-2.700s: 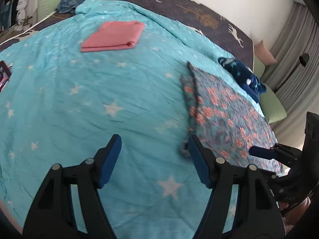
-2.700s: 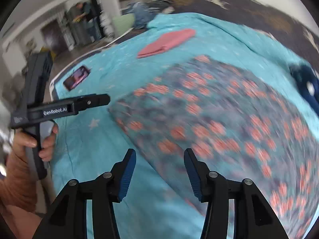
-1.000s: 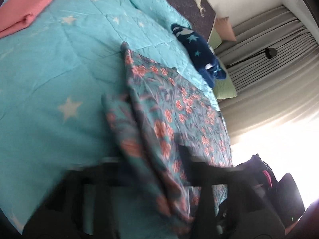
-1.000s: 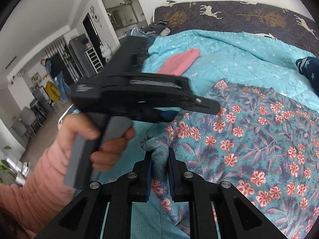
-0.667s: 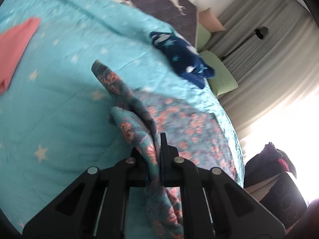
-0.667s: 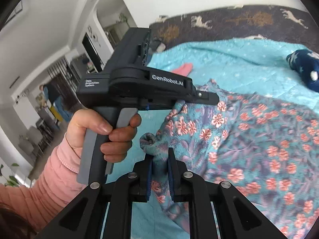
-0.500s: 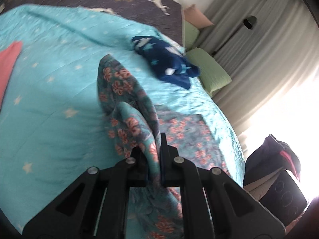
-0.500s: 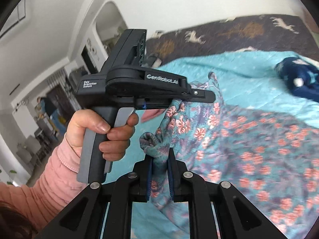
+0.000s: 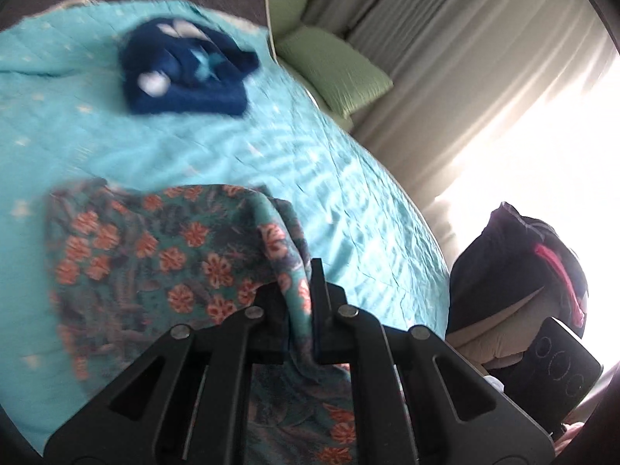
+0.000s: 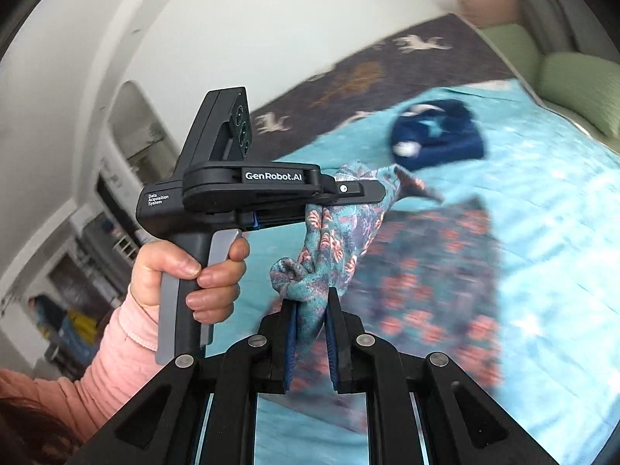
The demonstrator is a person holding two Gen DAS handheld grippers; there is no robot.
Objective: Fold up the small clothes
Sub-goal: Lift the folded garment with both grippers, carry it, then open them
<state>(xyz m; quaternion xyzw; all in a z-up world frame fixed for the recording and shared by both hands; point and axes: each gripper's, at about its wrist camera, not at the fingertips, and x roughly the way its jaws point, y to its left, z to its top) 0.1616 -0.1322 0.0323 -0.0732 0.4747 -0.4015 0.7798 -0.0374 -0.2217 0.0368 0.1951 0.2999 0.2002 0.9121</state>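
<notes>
A teal floral garment with orange flowers [image 9: 162,255] lies partly on the turquoise star quilt [image 9: 348,201], its near edge lifted. My left gripper [image 9: 300,290] is shut on a bunched fold of it. My right gripper [image 10: 312,310] is shut on another bunch of the same floral garment [image 10: 426,279]. In the right wrist view the left gripper [image 10: 381,190] is held up to the left, with the cloth hanging from its tips down to my right jaws.
A dark blue star-print garment [image 9: 186,73] lies on the quilt further back; it also shows in the right wrist view [image 10: 438,135]. Green pillows [image 9: 333,73] and curtains [image 9: 484,62] are at the bed's right side. A dark bag [image 9: 515,271] sits beyond the bed edge.
Both grippers closed on the floral garment's edge, lifted it and carried it across toward the blue garment's side. The pink folded cloth has left both views.
</notes>
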